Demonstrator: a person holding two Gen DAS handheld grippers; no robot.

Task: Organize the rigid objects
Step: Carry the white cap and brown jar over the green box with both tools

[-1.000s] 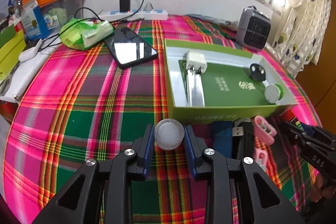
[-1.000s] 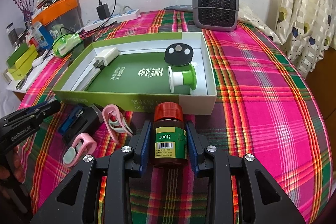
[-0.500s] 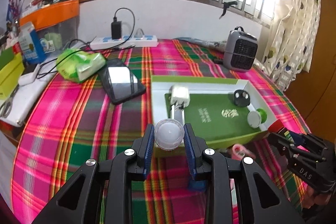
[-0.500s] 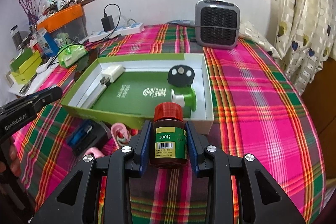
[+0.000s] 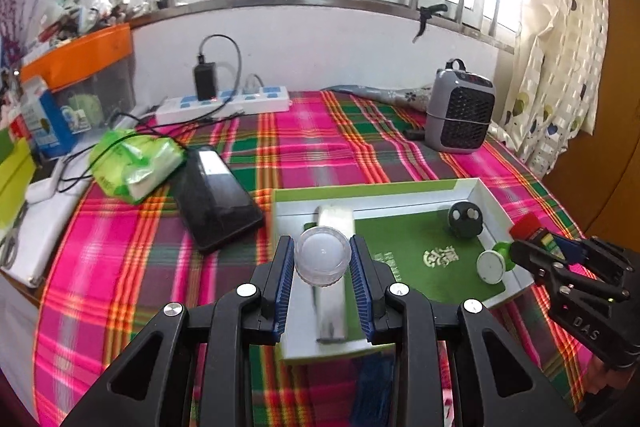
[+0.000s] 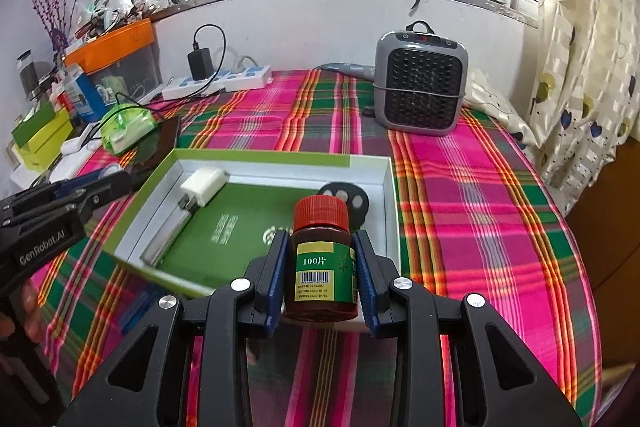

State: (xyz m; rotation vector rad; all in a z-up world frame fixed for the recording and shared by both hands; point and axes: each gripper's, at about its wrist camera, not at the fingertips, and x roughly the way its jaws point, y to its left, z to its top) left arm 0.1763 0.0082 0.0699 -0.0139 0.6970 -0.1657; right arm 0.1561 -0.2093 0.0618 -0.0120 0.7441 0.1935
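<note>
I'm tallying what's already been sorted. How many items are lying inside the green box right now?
4: a white charger at the far left corner, a metal bar along the left side, a black round fob at the far right, and a green-and-white spool near the right wall. The held items may hide others.

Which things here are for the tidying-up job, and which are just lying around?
For the job:
left gripper holding the small clear jar
right gripper holding the pill bottle
green box

Just lying around:
heater
phone
power strip
green packet

Both grippers' jaws clamped, held aloft
</note>
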